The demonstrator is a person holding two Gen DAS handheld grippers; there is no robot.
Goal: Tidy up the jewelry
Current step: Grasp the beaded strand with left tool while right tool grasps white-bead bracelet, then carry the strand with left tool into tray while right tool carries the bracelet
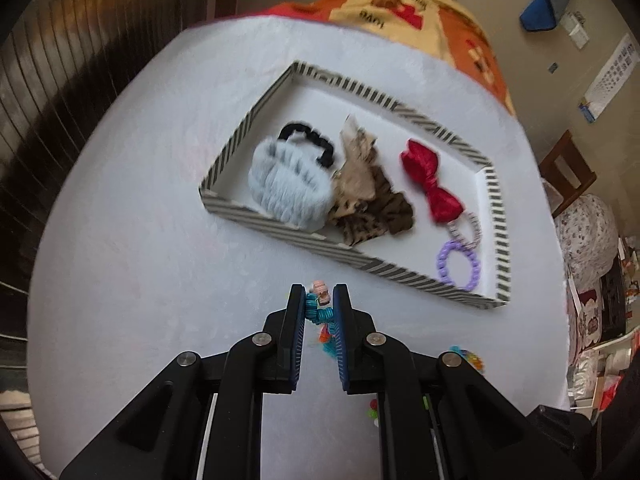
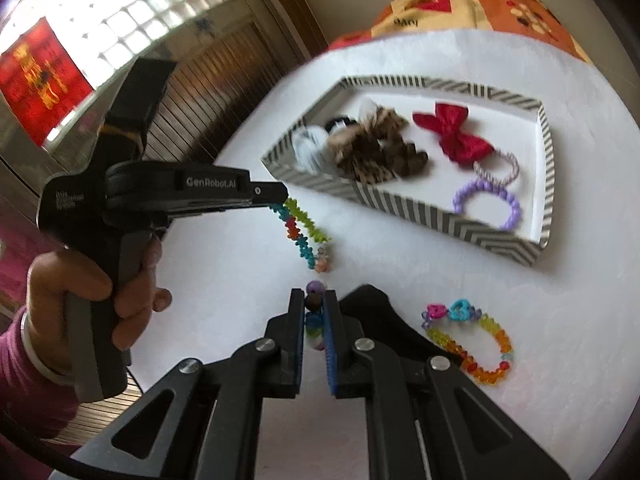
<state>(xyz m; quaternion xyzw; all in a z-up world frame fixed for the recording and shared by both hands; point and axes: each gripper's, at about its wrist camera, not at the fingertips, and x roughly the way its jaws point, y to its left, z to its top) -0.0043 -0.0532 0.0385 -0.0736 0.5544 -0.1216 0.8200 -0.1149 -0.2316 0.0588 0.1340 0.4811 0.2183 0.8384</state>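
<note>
Striped tray (image 1: 496, 216) on white table (image 1: 140, 200), holding scrunchies, red bow (image 1: 430, 182), purple ring (image 1: 456, 266); left gripper (image 1: 320, 300) clamps multicoloured coil bracelet (image 2: 302, 232) near tray; right gripper (image 2: 314, 304) pinches what seems a bead string (image 2: 314, 300); another bracelet (image 2: 472, 340) right.
</note>
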